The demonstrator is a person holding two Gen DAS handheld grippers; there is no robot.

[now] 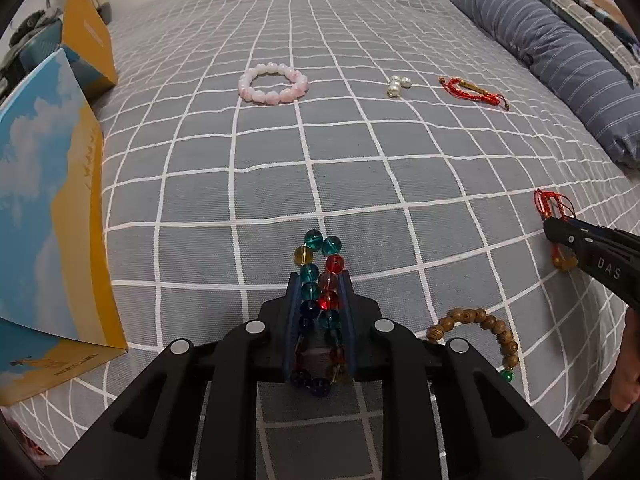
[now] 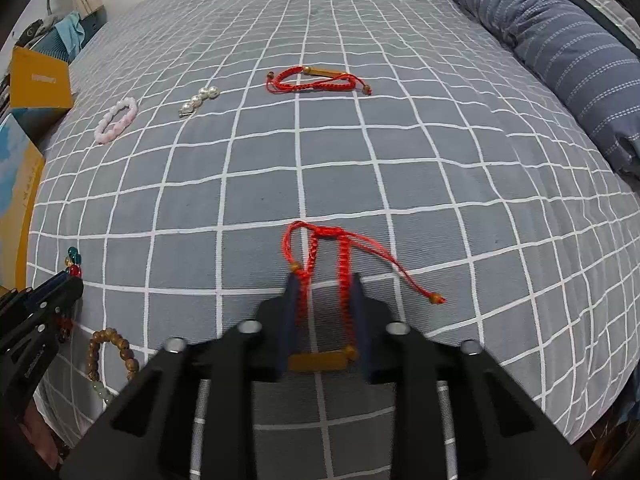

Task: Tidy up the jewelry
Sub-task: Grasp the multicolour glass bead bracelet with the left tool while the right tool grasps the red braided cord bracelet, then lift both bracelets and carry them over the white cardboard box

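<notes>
Grey checked bed [image 1: 360, 184]: left gripper [image 1: 319, 280] pinches slippery glass beads [image 1: 320, 276]; right gripper [image 2: 323, 284] pinches soft red string bracelet [image 2: 320, 256].

White letters "DAS" stand on the black side of the right gripper [image 1: 560, 236]; print on the yellow box [image 1: 86, 40] beyond it is unreadable.

The left gripper [image 1: 319, 280] reaches forward and low, its two dark fingers [image 1: 294, 312] narrowed and pressing from either side on what lies between them; the right gripper [image 2: 323, 282] lies alongside, also pointing forward, its fingers [image 2: 291, 320] a little wider yet pinching their load; a bare hand [image 1: 626, 364] shows behind it.
</notes>
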